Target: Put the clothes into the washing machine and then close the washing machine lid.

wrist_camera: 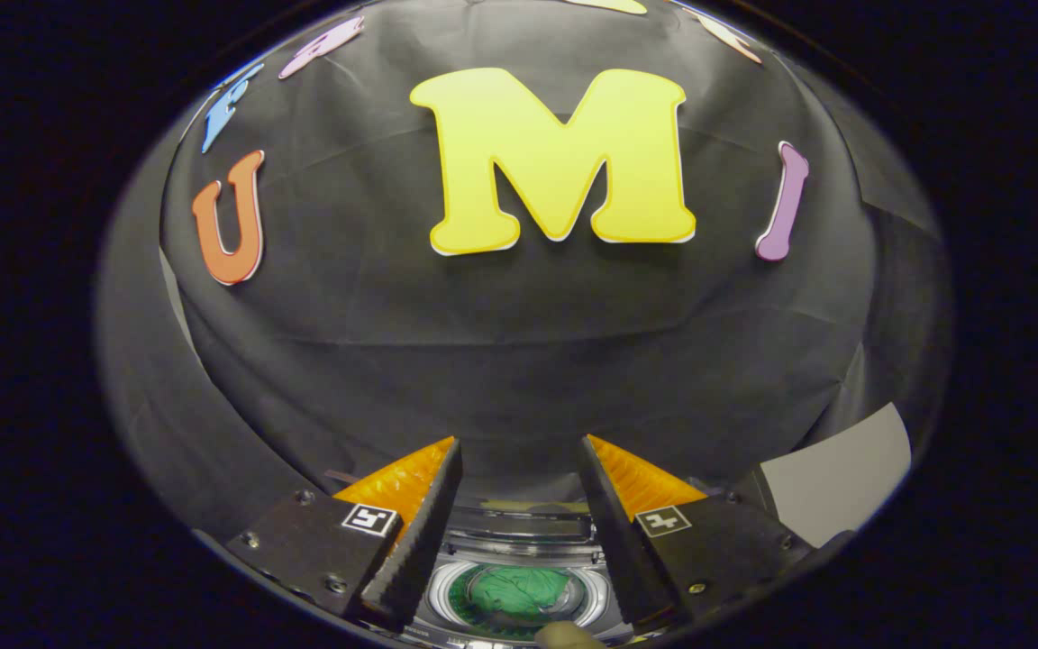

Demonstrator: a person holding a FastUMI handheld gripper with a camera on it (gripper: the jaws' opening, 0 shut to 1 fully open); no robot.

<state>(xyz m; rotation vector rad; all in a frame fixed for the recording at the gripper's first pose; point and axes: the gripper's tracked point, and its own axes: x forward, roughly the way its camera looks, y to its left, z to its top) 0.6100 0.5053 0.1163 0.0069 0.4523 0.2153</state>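
Between the spread, empty fingers (519, 469), low down, sits the washing machine (519, 563) with its lid open, a green garment (519, 590) lying inside its round drum.

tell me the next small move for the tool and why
Probably tip the tool down toward the washing machine and find the lid. The fingers stand open and hold nothing, aimed mostly at the booth wall, while green clothes already lie in the drum below, between them.

The handheld two-finger gripper (519, 460) has ridged, wedge-shaped fingers (406, 482), spread apart with nothing between them. Each sits on a dark mount with screws. Each mount carries a small square black-and-white marker (368, 519).
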